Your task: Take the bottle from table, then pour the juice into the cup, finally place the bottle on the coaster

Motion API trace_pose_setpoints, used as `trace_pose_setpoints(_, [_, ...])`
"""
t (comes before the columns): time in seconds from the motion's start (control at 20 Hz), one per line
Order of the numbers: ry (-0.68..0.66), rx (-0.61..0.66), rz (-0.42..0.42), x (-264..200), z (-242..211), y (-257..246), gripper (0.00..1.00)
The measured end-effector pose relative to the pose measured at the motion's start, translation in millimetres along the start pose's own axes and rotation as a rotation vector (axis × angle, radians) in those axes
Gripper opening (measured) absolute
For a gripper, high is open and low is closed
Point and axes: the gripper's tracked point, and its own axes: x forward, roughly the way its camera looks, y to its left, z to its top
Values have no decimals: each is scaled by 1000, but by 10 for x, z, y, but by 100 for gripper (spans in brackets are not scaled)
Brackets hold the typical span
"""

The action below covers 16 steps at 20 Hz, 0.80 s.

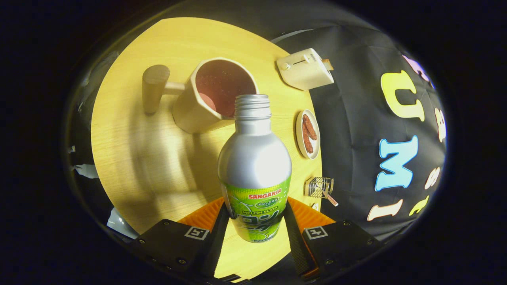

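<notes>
Altogether one bottle [254, 166], one cup [210, 97], one toaster [304, 69], one plate [307, 133] of browned pieces and one small wire rack [319, 187] show on the round wooden table [134, 158]. Clamped between both fingers of the gripper [255, 215], the uncapped bottle runs lengthwise away from them, its open mouth at the cup's rim. Its green band carries printed lettering.

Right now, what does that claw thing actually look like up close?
The claw has two flat fingers that run forward side by side. Each grows out of a dark, boxy block held together with small screws. On top of each block sits a square black-and-white marker, like a piece of a barcode. Ribbed orange panels show just behind the fingers.
</notes>
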Motion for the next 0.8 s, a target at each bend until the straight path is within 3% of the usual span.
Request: trace_pose_setpoints(0.8, [142, -159, 12, -92, -20, -139, 73])
